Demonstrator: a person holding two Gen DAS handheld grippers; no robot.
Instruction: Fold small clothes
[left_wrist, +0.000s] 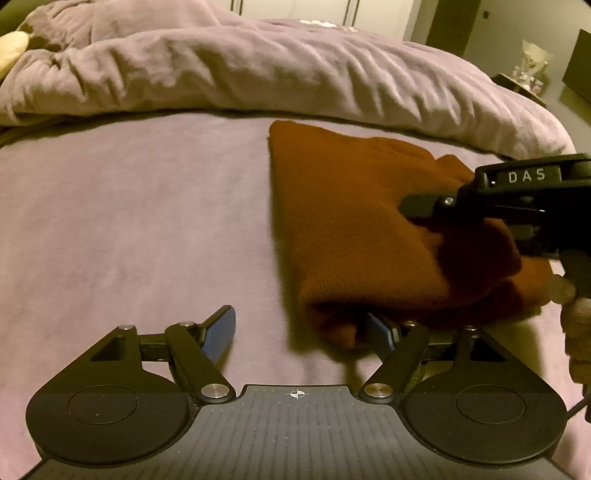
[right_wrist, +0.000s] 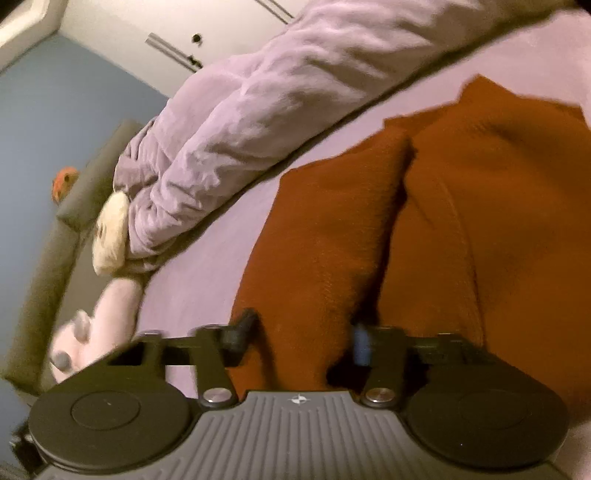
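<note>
A rust-brown knit garment (left_wrist: 354, 221) lies folded on the lilac bed sheet (left_wrist: 129, 221). My left gripper (left_wrist: 303, 328) is open at its near left corner; the right finger is tucked under the fabric edge and the left finger (left_wrist: 221, 328) rests on the sheet. My right gripper (left_wrist: 417, 205) hovers over the garment's right side in the left wrist view. In the right wrist view the garment (right_wrist: 461, 221) fills the right half, and the right gripper (right_wrist: 301, 336) is open with the fabric between its fingers.
A crumpled lilac duvet (left_wrist: 258, 70) lies along the far side of the bed. Soft toys (right_wrist: 110, 229) and a grey headboard (right_wrist: 55, 240) sit at the bed's end. A dark side table (left_wrist: 524, 85) stands at the far right.
</note>
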